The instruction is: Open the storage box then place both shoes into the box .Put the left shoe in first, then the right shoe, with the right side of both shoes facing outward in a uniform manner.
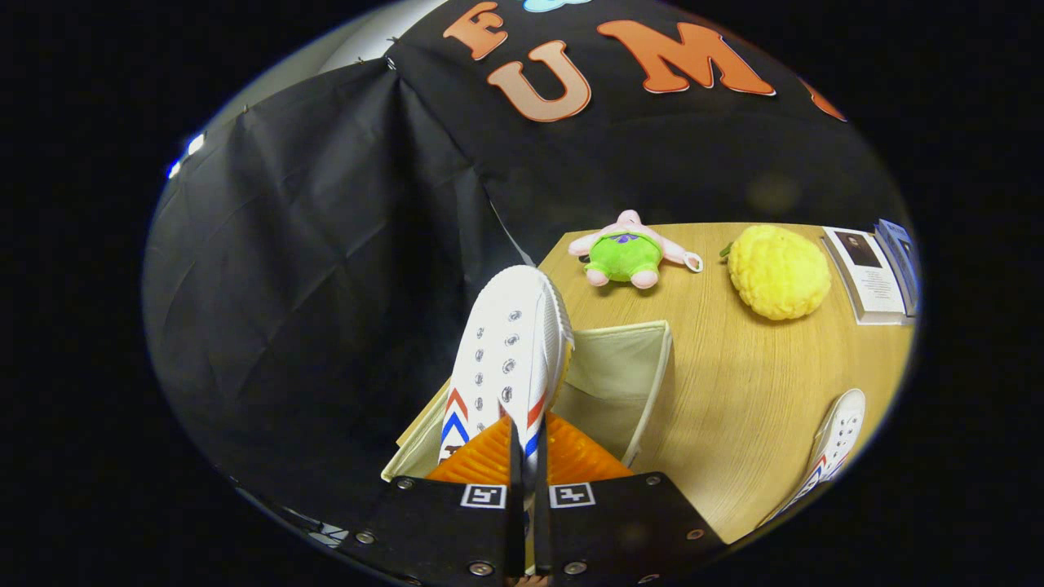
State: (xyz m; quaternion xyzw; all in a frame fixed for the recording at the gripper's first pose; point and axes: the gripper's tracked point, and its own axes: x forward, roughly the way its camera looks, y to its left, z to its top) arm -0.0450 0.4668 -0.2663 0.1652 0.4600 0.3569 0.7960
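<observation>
The claw (522, 444) is clenched on a white shoe (510, 350), its two fingers (477, 461) pinching the shoe's rear part from either side with almost no gap between them. The shoe points away from the claw, toe uppermost, with rows of lace holes and red and blue stripes on its sides. It hangs above the open storage box (628, 375), a pale fabric bin whose mouth lies just under and to the right of the shoe; whether the shoe touches the box's rim is hard to tell from this angle. The box stands at the near left corner of a wooden table (734, 408). On the table to the right of the claw, well apart from the box, lies the second white shoe (832, 444) with the same stripes. Beyond the box sit a green and pink plush toy (626, 254) and a yellow fuzzy ball (776, 271), and past the ball some booklets (873, 277).
</observation>
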